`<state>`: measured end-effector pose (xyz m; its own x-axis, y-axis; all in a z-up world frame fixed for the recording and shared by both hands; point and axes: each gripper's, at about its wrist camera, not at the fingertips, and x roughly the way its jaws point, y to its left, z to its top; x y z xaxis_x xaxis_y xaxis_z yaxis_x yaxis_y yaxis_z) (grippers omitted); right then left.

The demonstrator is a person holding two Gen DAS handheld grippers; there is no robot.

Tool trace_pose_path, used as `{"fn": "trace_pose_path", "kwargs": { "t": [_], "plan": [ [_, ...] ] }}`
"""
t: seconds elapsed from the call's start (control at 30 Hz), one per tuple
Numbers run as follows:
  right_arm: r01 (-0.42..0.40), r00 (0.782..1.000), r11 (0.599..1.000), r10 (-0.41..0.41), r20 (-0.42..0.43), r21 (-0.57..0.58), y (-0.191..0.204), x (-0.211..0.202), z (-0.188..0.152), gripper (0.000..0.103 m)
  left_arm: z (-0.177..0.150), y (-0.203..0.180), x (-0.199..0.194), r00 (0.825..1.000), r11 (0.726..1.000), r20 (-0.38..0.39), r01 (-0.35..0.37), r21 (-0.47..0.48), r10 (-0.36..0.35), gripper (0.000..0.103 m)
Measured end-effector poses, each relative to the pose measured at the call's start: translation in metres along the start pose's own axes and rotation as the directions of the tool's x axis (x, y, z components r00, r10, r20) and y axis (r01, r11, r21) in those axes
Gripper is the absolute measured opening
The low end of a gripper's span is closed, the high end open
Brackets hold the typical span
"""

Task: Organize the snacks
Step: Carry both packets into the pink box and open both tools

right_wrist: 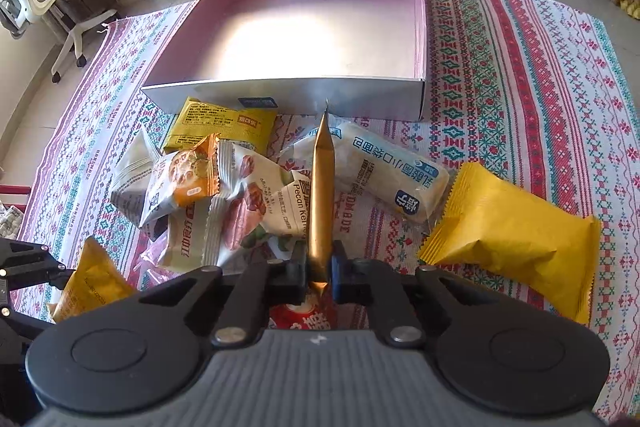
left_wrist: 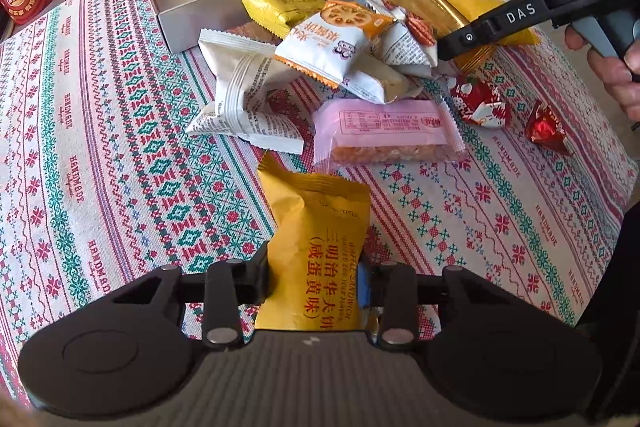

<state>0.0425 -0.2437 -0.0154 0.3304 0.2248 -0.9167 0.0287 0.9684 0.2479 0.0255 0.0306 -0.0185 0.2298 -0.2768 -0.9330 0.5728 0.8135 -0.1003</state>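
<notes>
A: Pink card, that box (right_wrist: 304,31), the biggest thing on the bench (right_wrist: 520,75), and nothing lies in it. It sits at the far edge of the patterned cloth, with the snack heap (right_wrist: 224,187) pressed against its silver front wall.

B: So both packets need to clear that wall. What is each claw doing?

A: The left claw (left_wrist: 318,281) is clamped on a yellow packet (left_wrist: 320,239), pads pressing both sides near its lower end; most of the packet stands out ahead of the pads. The right claw (right_wrist: 318,269) is together on a gold packet (right_wrist: 322,195), gripping it edge-on by its thin body, so it points straight at the box.

B: Which grip worries you?

A: The gold one, I judge. It is slim foil held near one end, so it may pivot or slip if swung fast. I'd lift it slowly and level, then carry it over the wall before letting go.

B: And the yellow one?

A: It is puffy and looks light, so the hold seems safe. Its free end hangs near the pink wrapper (left_wrist: 384,135), so I'd raise it straight up first to avoid dragging the heap.

B: Where to set them?

A: Flat against a back corner, side by side, leaving room for the rest. The small red sweets (left_wrist: 546,127) can wait till last.
</notes>
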Motion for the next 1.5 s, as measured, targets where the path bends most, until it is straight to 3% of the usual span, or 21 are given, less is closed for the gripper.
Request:
{"fn": "trace_pose_path", "kwargs": {
  "t": [0.33,0.93,1.27,1.5],
  "plan": [
    [-0.030,0.998,0.999,0.028,0.058,0.026,0.000,-0.020,0.006,0.009,0.012,0.006,-0.034,0.994,0.999,0.105,0.040,-0.033,-0.036,0.043],
    [-0.054,0.994,0.998,0.049,0.098,0.043,0.006,-0.018,0.025,0.009,0.057,0.016,-0.038,0.960,0.982,0.275,-0.005,-0.191,0.059,0.043],
    [-0.065,0.990,0.995,0.056,0.129,0.073,0.001,-0.018,0.061,0.009,0.107,0.025,-0.032,0.946,0.972,0.312,-0.010,-0.236,0.086,0.043],
    [-0.050,0.993,0.994,0.039,0.111,0.099,-0.010,0.010,0.097,0.009,0.158,0.041,-0.013,0.939,0.964,0.325,-0.027,-0.264,0.115,0.043]
  ]
}}
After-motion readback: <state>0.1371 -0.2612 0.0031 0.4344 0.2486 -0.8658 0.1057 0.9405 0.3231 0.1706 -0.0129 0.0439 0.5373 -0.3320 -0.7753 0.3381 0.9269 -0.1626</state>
